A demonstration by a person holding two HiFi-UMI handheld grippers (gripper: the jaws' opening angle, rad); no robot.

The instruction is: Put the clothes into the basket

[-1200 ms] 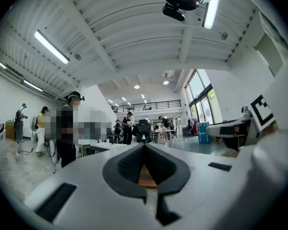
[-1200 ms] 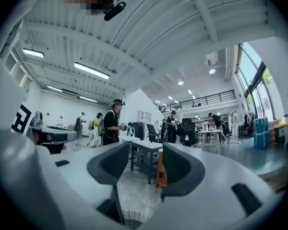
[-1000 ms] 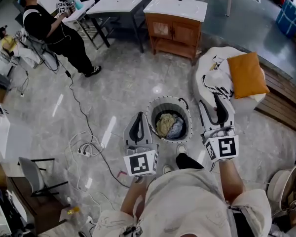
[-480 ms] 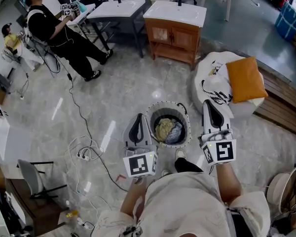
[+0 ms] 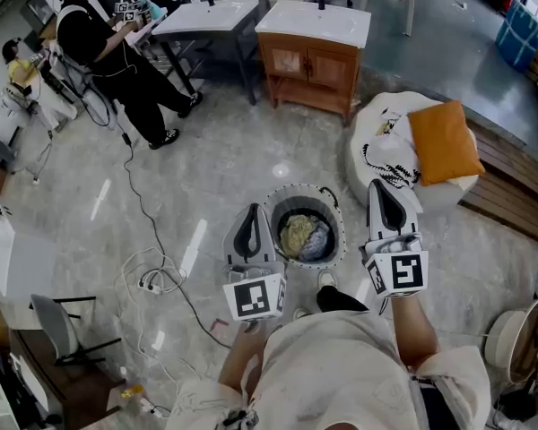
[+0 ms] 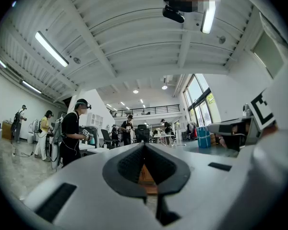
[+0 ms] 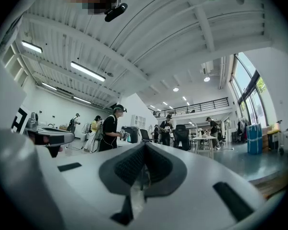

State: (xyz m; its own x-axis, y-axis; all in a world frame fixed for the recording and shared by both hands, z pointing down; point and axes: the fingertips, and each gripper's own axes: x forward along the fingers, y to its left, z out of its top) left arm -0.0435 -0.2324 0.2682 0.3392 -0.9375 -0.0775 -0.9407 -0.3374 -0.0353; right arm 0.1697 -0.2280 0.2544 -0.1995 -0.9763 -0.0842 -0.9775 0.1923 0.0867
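Note:
A round dark basket [image 5: 334,208] stands on the floor between my two grippers, with yellowish and blue clothes [image 5: 303,235] lying inside it. My left gripper [image 5: 249,213] is held level to the left of the basket, its jaws shut with nothing between them. My right gripper [image 5: 385,192] is held level to the right of the basket, also shut and empty. In the left gripper view the left gripper's tips [image 6: 144,144] meet, and in the right gripper view the right gripper's tips [image 7: 145,145] meet. A white cloth with a black pattern [image 5: 387,155] lies on the white pouf [image 5: 372,119].
An orange cushion [image 5: 443,141] rests on the pouf beside a wooden bench [image 5: 518,195]. A wooden vanity cabinet [image 5: 309,56] and a white table [image 5: 206,16] stand further off. A person in black [image 5: 103,47] stands at the far left. Cables [image 5: 157,276] trail over the floor.
My right gripper's jaws have closed from wide open to shut. Both hands have stayed in place. The person in black has shifted their stance.

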